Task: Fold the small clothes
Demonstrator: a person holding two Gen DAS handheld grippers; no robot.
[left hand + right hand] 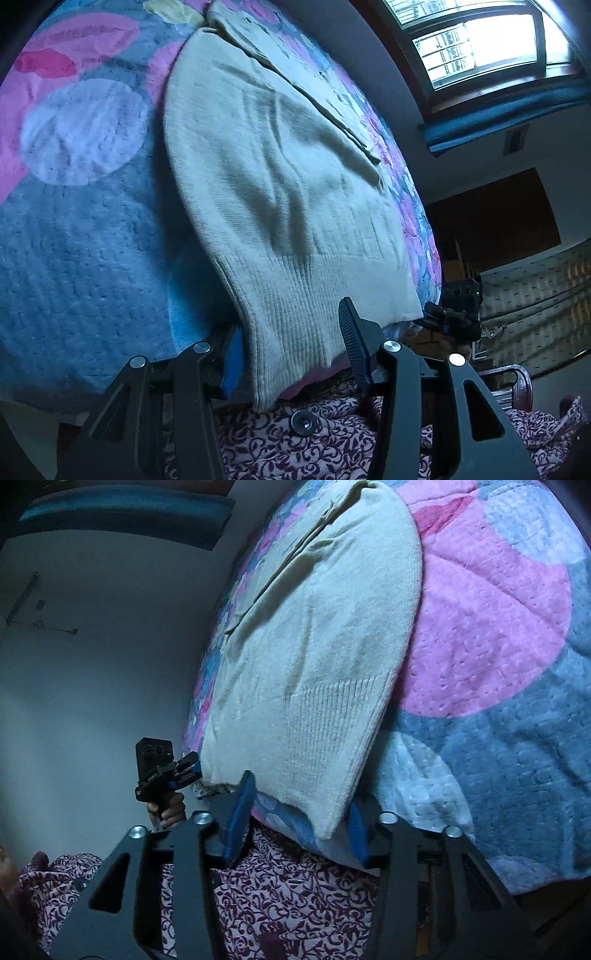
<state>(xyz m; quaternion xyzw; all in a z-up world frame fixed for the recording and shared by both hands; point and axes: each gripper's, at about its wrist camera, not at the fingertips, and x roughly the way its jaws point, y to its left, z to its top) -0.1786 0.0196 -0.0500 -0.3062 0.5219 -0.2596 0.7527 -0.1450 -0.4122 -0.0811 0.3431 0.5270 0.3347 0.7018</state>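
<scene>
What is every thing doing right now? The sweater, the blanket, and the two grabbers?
Cream sweater: lying spread out on the quilt, ribbed hem at the bed's near edge.
Quilt: spread over the bed, under the sweater.
Left gripper: open, one hem corner between its fingers, not pinched.
Right gripper: open, the other hem corner between its fingers, not pinched.

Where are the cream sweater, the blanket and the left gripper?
cream sweater (280, 177): left wrist view, middle of body.
blanket (498, 602): right wrist view, pink patch.
left gripper (291, 354): left wrist view, between fingertips.
</scene>
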